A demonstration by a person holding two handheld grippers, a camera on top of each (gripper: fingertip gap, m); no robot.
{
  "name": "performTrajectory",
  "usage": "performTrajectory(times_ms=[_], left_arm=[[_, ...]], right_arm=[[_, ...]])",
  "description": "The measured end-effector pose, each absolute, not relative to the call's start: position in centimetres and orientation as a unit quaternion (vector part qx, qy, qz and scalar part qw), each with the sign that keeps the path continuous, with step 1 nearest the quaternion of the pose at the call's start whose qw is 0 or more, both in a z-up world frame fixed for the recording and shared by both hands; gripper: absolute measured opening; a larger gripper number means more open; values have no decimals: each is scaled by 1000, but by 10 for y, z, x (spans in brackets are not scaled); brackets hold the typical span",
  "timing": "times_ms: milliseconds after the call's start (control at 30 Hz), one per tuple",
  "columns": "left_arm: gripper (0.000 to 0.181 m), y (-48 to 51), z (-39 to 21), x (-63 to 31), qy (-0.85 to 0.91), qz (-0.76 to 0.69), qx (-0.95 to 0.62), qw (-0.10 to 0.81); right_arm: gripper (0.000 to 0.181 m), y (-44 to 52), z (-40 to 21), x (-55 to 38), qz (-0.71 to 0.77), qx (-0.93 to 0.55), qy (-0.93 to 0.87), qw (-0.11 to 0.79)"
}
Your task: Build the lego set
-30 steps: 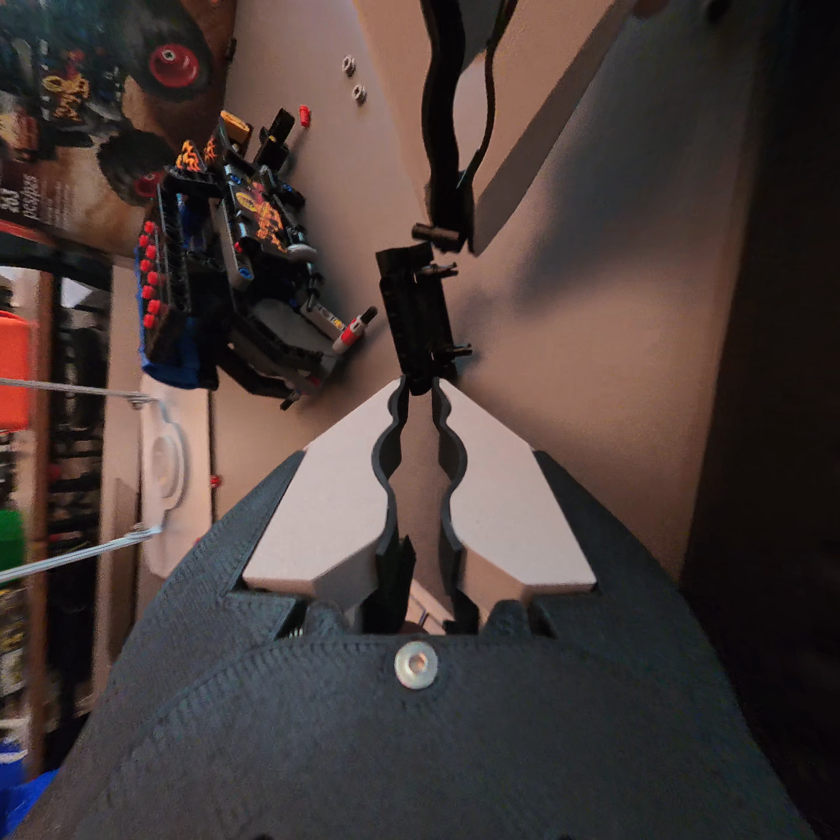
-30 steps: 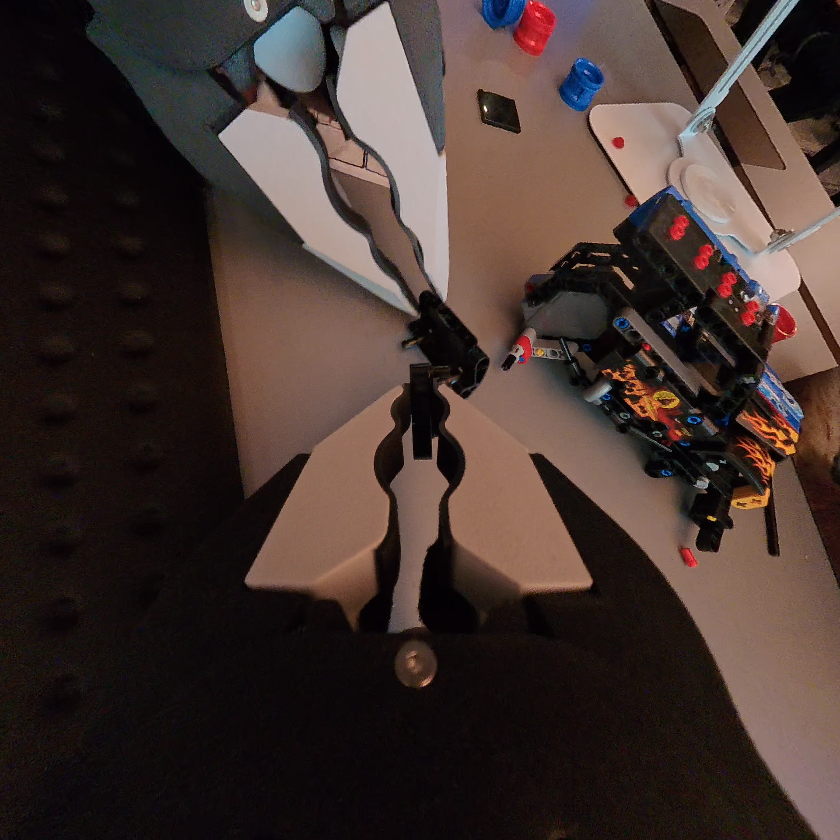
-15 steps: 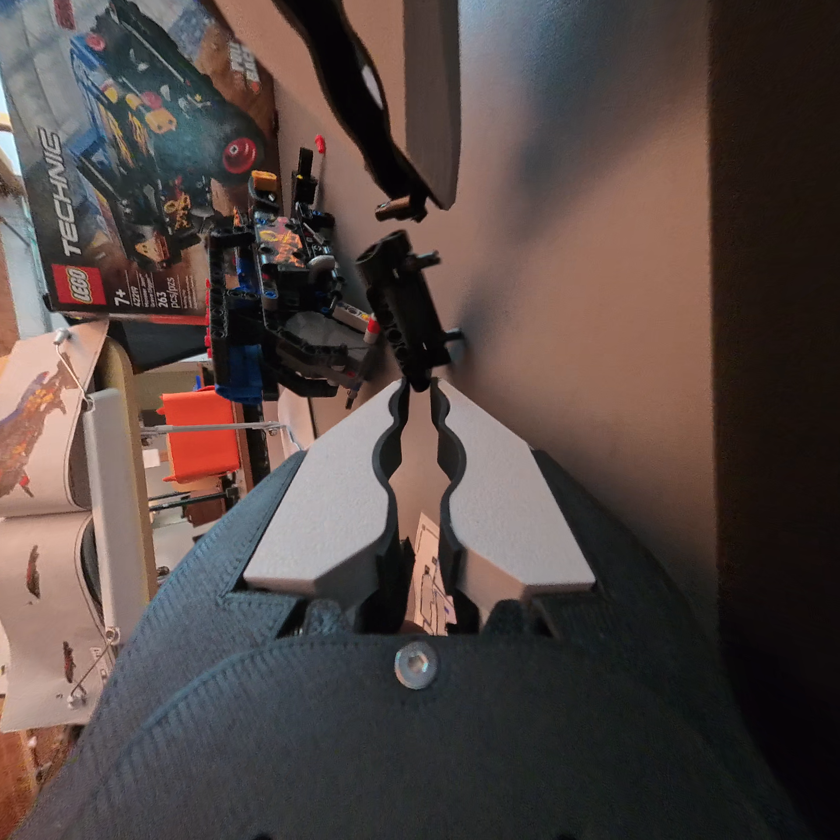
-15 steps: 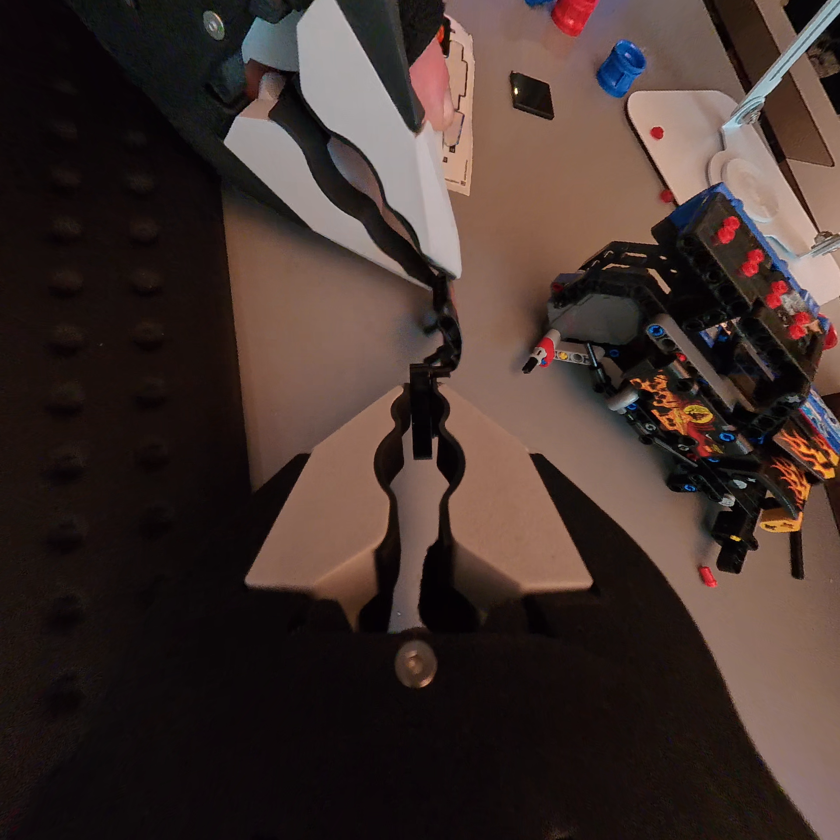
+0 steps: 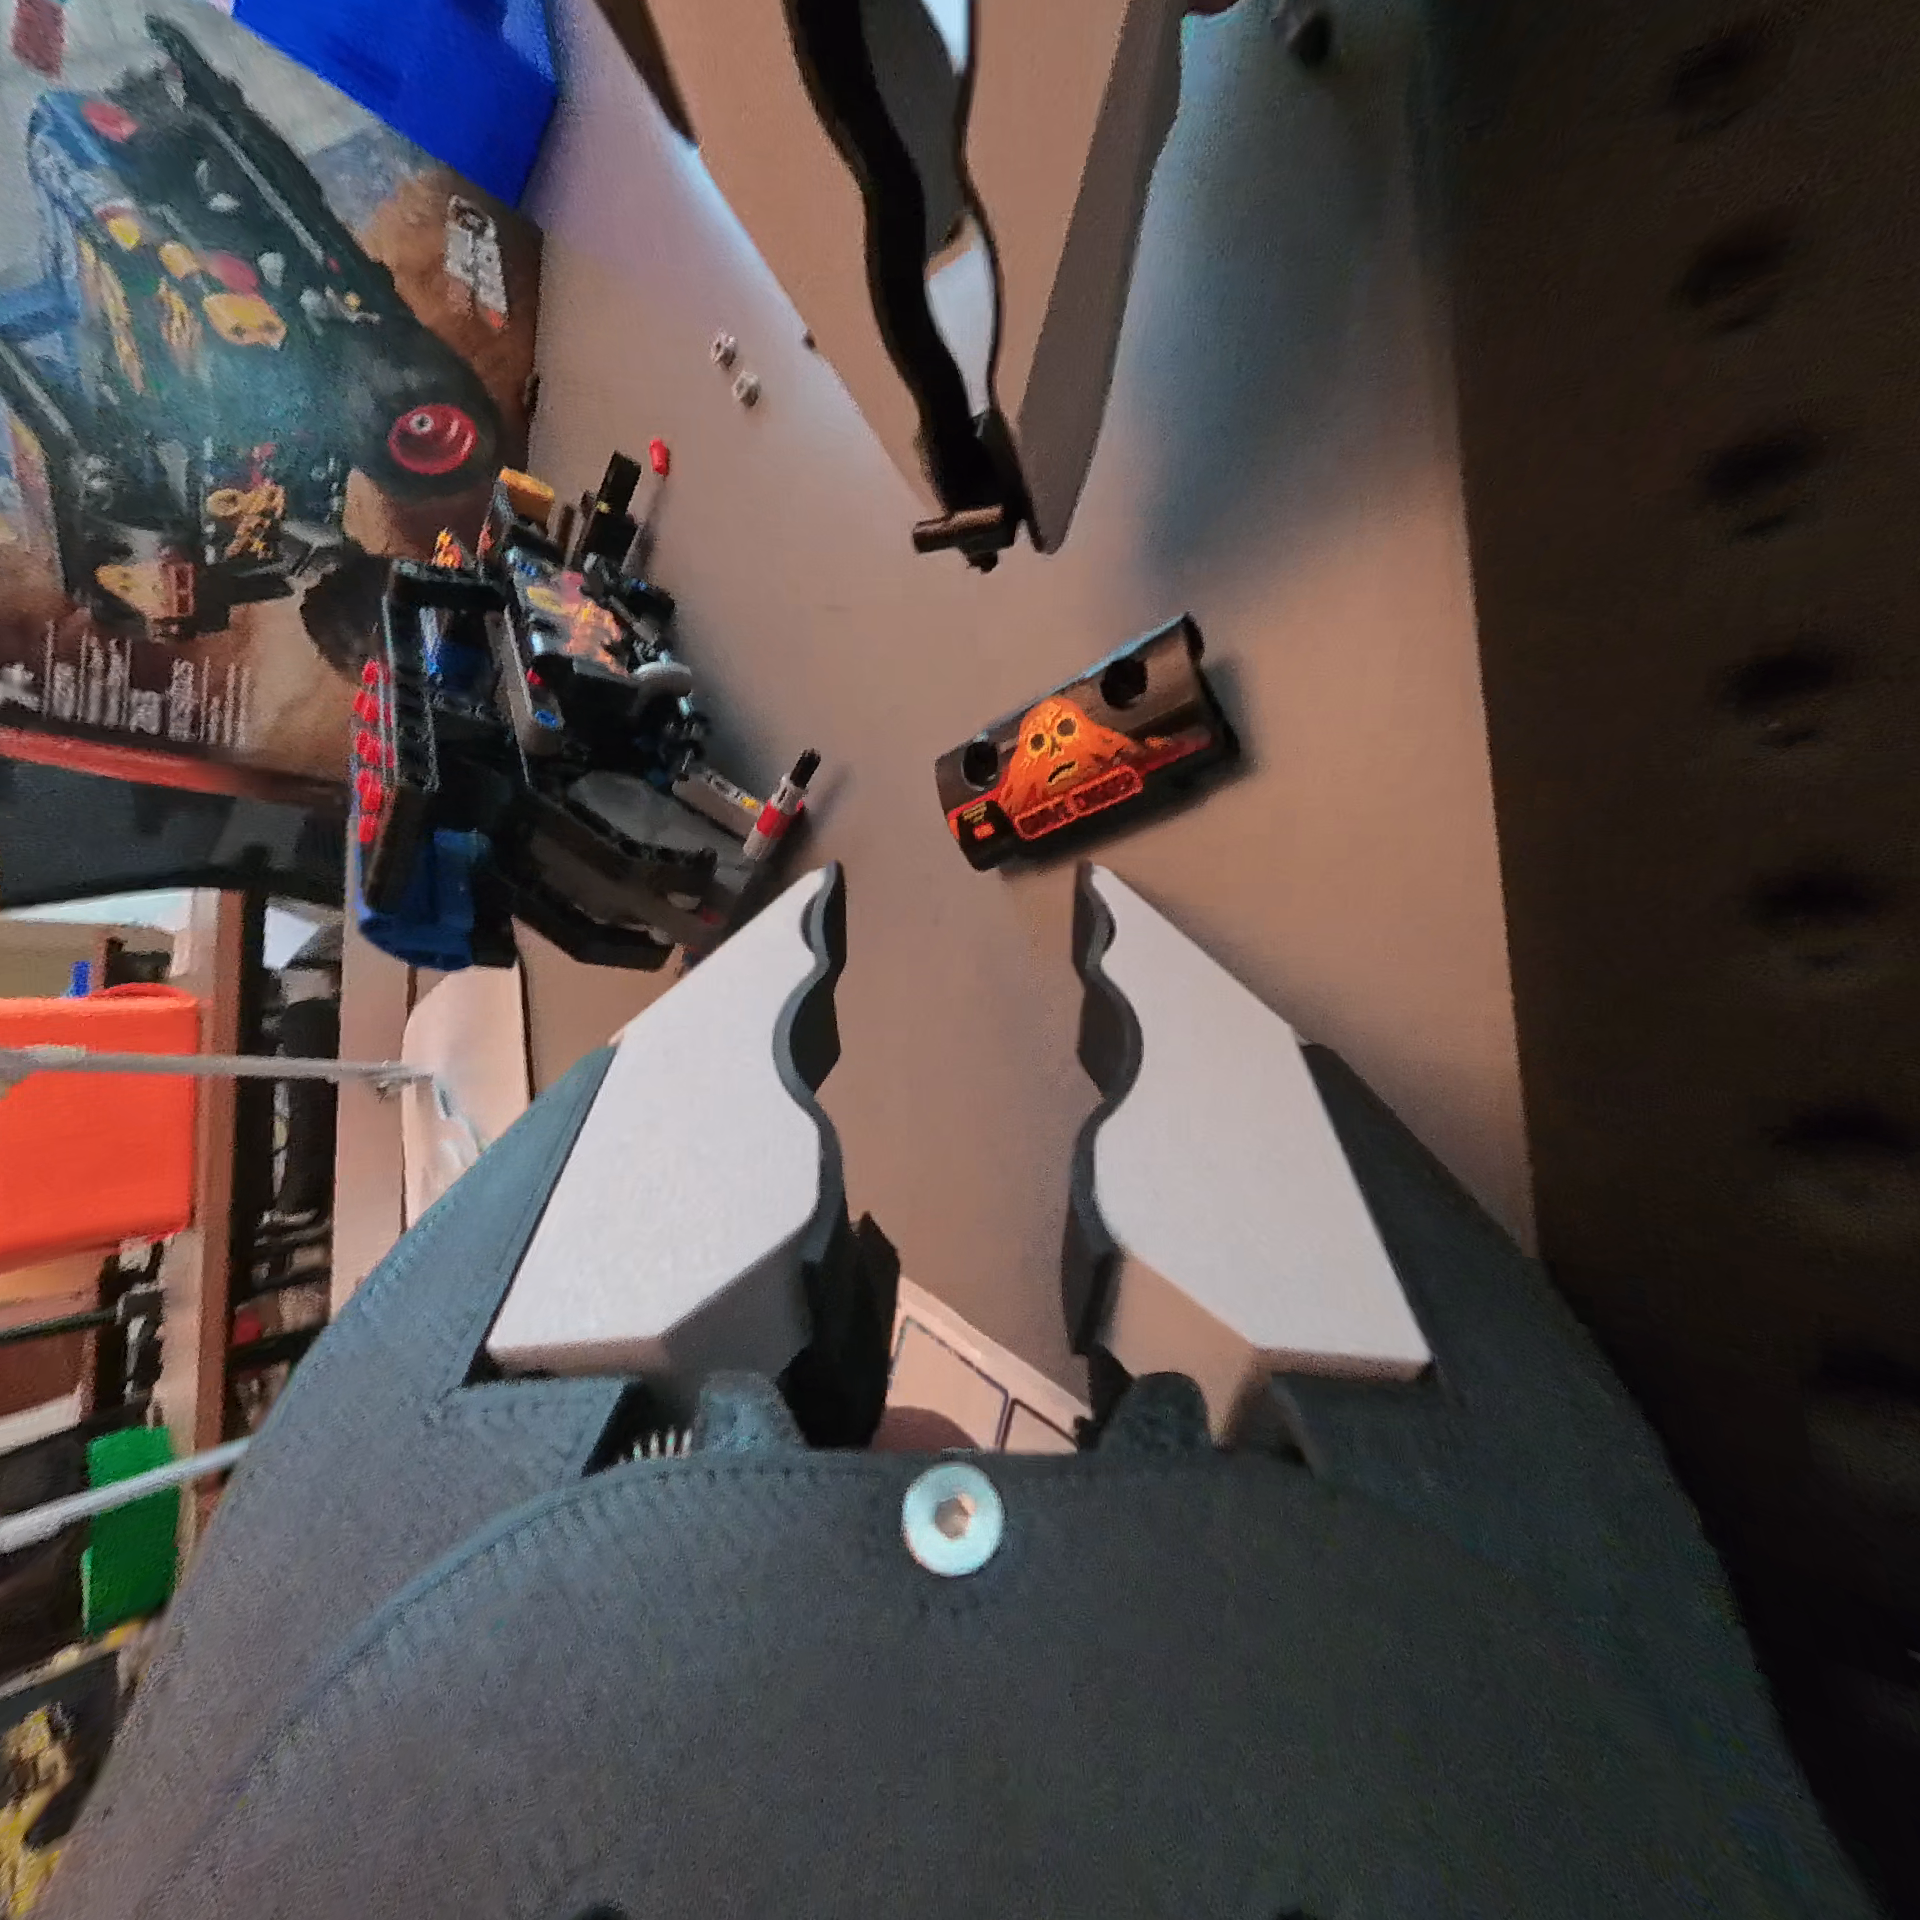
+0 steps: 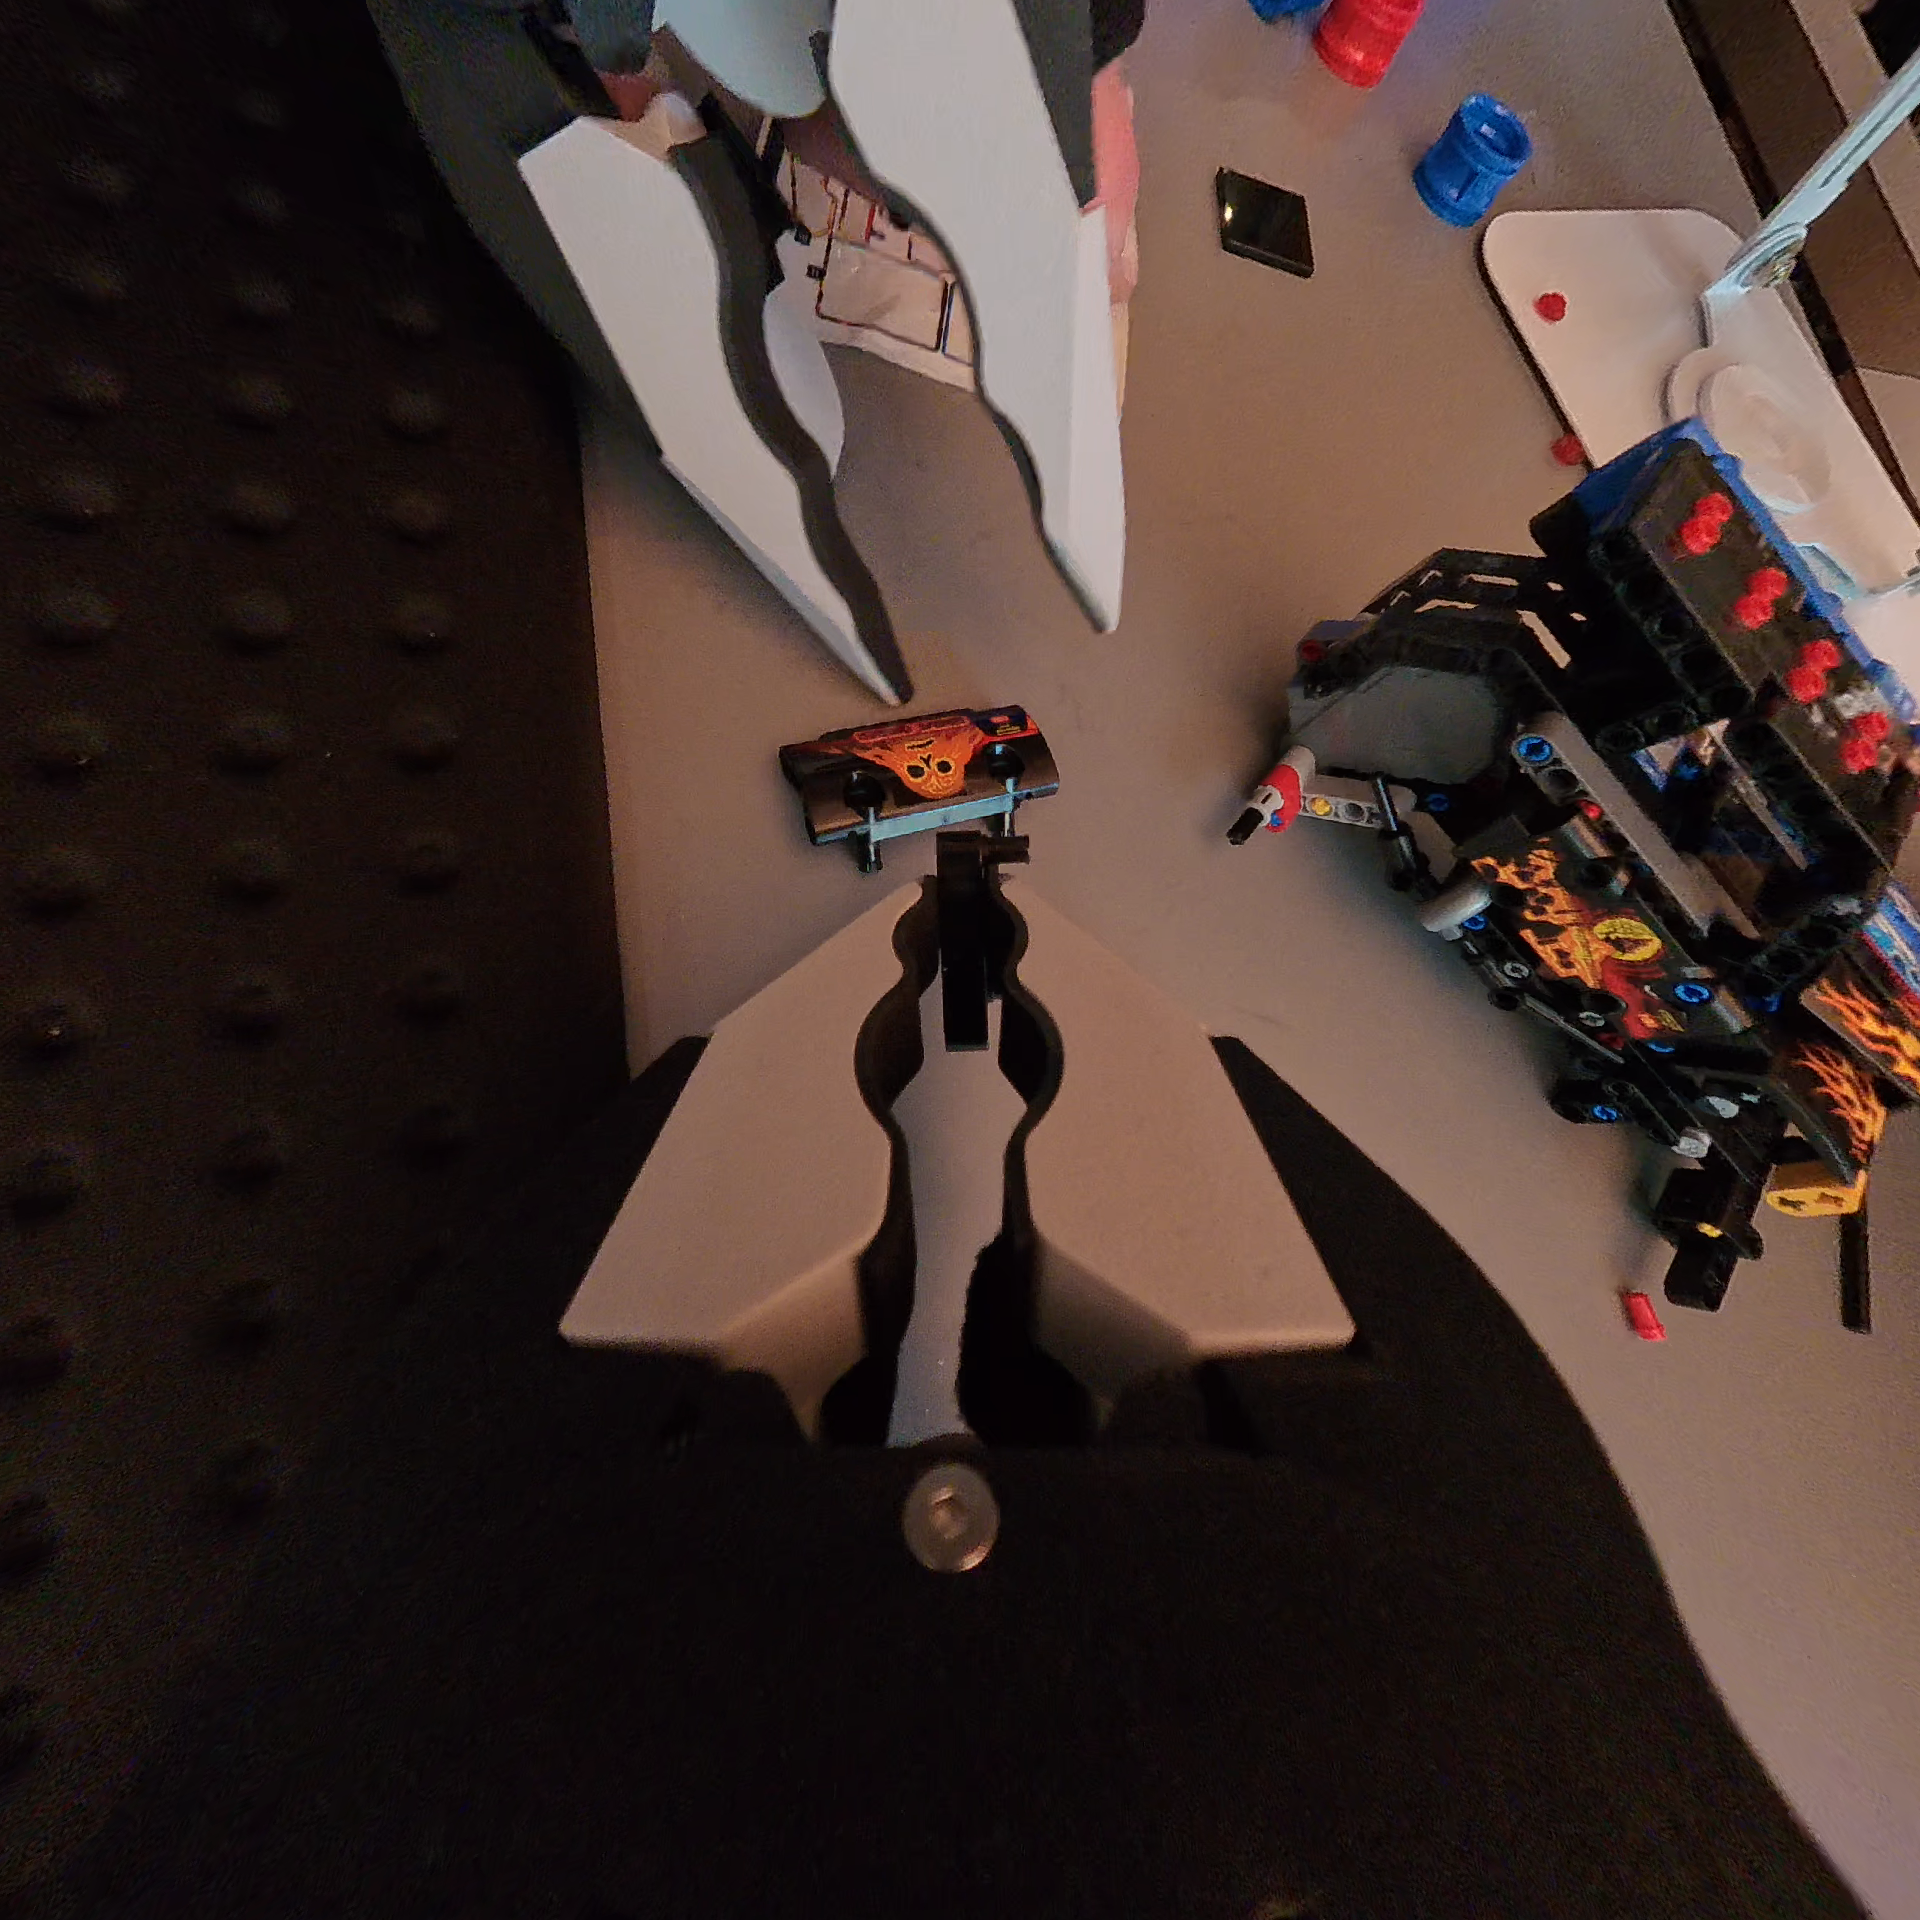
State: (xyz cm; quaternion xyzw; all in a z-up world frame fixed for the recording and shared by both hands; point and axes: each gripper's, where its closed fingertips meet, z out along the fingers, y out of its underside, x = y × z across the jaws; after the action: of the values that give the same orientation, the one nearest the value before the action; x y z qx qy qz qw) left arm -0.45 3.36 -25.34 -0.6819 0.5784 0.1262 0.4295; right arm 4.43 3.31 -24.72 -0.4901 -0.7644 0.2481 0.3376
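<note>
- Grey counter (image 6: 1195, 582) carries everything, edged on one side by a dark studded mat (image 6: 260, 727).
- Half-built black truck model (image 6: 1621, 831), flame stickers on its side, sits at about 3 o'clock of the right gripper (image 6: 961, 883), well apart.
- Left gripper (image 5: 956, 883) has its fingers spread wide and empty; in the right wrist view it comes in from 12 o'clock.
- Black stickered panel (image 6: 920, 774) lies flat on the counter between the two grippers, its long axis crosswise to both, pins toward the right gripper. It sits just beyond the left fingertips, at about 1 o'clock.
- Right fingers are pinched on a small black connector piece (image 6: 966, 935), its tip just short of the panel's pinned edge at 12 o'clock, likely the nearer one for joining.
</note>
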Motion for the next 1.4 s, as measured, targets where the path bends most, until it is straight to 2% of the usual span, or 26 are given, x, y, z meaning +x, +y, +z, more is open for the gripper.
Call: performTrajectory(times_ms=[133, 200, 300, 433, 533, 733, 800, 867, 967, 1100, 1300, 1400], left_arm=[[48, 31, -255, 6, 576, 70, -711, 398], [68, 29, -251, 10, 545, 15, -743, 387], [86, 20, -246, 20, 498, -80, -787, 356], [76, 23, -257, 23, 504, -77, -795, 327], [58, 27, -265, 23, 498, -71, -806, 311], [58, -6, -263, 29, 417, -133, -855, 278], [66, -7, -257, 21, 417, -126, -852, 288], [66, -7, -247, 20, 463, -118, -822, 311], [65, 0, -260, 9, 554, -47, -779, 289], [35, 5, -268, 19, 543, -75, -790, 276], [34, 30, -268, 0, 340, -31, -883, 321], [54, 20, -269, 6, 285, -76, -897, 331]], right_arm=[[5, 36, -242, 47, 257, -497, -753, 346], [5, 37, -242, 47, 255, -499, -752, 348], [5, 38, -246, 49, 249, -500, -755, 345], [5, 38, -248, 48, 247, -497, -757, 344], [5, 40, -246, 50, 249, -500, -753, 349], [5, 43, -243, 53, 253, -502, -746, 358], [5, 43, -243, 53, 255, -501, -746, 357], [5, 43, -243, 52, 255, -498, -747, 358], [5, 42, -243, 52, 253, -497, -747, 361], [5, 43, -241, 53, 254, -498, -744, 366], [5, 46, -240, 53, 255, -497, -743, 369], [5, 46, -241, 53, 251, -496, -745, 369]])
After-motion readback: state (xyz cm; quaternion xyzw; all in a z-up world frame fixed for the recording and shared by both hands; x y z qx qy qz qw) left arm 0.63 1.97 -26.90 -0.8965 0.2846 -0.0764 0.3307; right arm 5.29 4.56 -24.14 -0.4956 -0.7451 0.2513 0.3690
